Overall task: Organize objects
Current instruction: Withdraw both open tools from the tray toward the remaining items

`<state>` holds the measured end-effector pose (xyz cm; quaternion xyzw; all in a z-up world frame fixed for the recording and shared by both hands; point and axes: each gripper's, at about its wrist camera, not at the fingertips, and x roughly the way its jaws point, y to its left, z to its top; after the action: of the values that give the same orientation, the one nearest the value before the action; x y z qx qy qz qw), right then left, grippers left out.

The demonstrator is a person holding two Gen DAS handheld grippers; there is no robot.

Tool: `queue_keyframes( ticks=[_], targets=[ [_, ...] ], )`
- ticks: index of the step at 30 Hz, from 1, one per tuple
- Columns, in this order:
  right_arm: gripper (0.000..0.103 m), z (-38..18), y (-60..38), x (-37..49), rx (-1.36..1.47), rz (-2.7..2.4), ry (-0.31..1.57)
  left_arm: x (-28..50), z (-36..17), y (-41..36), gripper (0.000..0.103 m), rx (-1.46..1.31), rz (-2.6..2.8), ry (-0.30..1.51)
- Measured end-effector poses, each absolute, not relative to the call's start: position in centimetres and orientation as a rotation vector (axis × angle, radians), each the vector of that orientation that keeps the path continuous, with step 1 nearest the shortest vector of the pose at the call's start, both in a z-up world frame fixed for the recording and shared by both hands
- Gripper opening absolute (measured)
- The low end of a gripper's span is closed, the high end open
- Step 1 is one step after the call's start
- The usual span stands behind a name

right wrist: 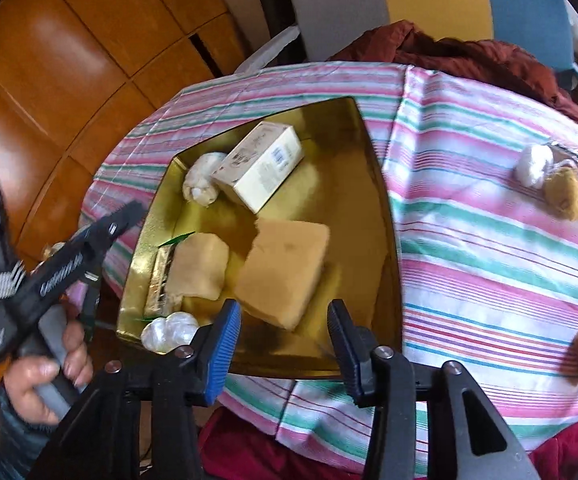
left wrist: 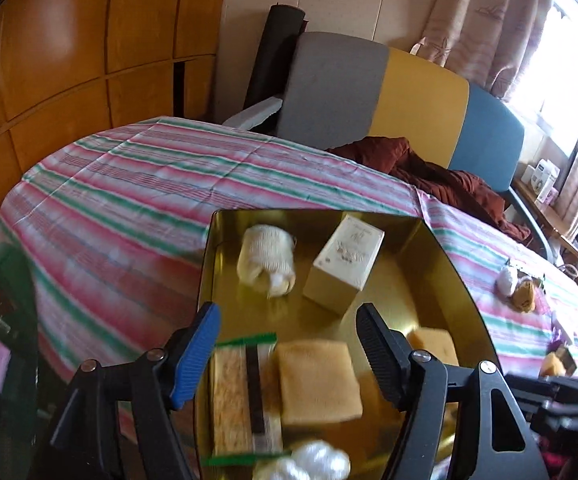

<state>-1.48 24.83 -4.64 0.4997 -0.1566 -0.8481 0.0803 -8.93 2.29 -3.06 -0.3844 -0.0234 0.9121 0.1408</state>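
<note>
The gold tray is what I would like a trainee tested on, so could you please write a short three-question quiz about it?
1. True or false: the white carton lies inside the gold tray.
2. Which thing is still out on the striped cloth, not in the tray? A) the white carton B) the brown fuzzy lump C) the green-edged packet
3. Fill in: in the right wrist view, the right tongs are ____ above the large yellow sponge, not gripping it.

Key
1. True.
2. B; it sits beside a white bundle on the cloth.
3. Open; neither pad touches the sponge.
</note>
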Motion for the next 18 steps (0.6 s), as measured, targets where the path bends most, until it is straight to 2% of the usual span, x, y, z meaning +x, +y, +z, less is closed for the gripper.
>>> queue_keyframes(
  ticks=[14, 15, 18],
  targets=[
    [0.048, -3.5, 23.8, 0.4, 1.394, -2.761, -0.235, -4.9, -2.3, 3.9, 0.079, -1.063, 2.665, 0.050],
    [0.050, -3.4, 23.8, 0.4, 1.386, -2.773, -0.220, -4.7, -2.3, 4.0, 0.079, -1.061, 2.663, 0.060],
    [0.064, -3.5, 24.0, 0.7, 1.374, -2.789, -0.214, -4.2, -2.3, 4.5, 0.079, -1.058, 2.651, 0.080]
  ],
)
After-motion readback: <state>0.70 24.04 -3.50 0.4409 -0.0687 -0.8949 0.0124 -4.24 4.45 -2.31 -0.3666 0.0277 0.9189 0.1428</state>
